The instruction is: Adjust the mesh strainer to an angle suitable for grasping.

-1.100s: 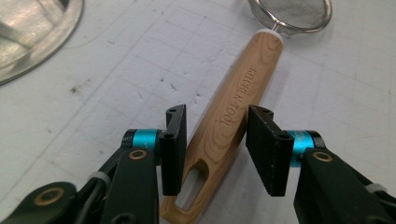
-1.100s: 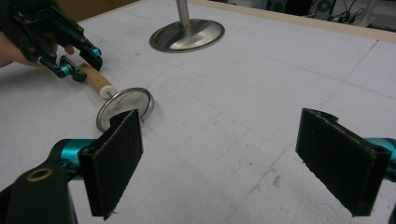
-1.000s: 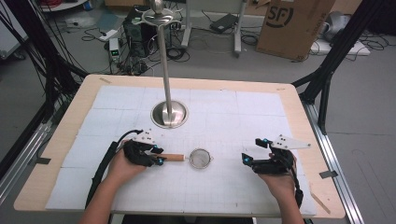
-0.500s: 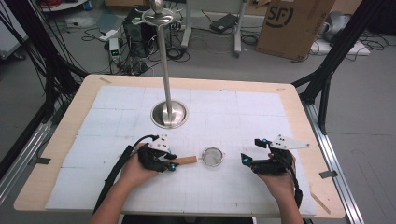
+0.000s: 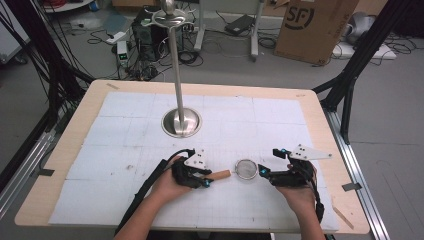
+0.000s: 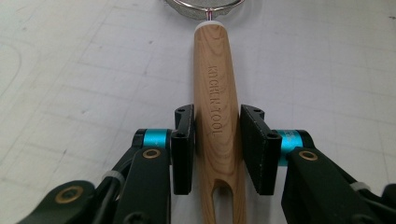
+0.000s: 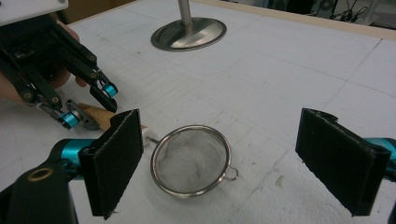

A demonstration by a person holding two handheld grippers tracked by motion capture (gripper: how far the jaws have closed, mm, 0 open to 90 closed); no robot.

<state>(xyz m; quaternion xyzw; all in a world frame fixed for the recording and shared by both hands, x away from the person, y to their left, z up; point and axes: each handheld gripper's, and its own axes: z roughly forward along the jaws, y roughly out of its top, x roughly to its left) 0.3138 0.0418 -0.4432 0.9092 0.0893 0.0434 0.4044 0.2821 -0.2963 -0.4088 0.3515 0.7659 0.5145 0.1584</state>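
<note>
Strainer (image 5: 246,169) handle clamped in left hand-held gripper (image 5: 205,179); mesh bowl before wide-open right hand-held gripper (image 5: 261,173).

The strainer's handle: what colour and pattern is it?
Light brown wood grain on the handle, stamped KITCHEN TOOL; the left gripper view shows it best.

High view: fixed above the person's edge of the worktop (image 5: 125,107), facing forward and down, far enough back to take in the whole surface and the floor beyond.

Left gripper view: rides low and very near the surface, looking along a wooden handle (image 6: 215,102).

Right gripper view: low, close, facing a strainer (image 7: 191,158) and the stand base (image 7: 188,33). All three views share the strainer.
</note>
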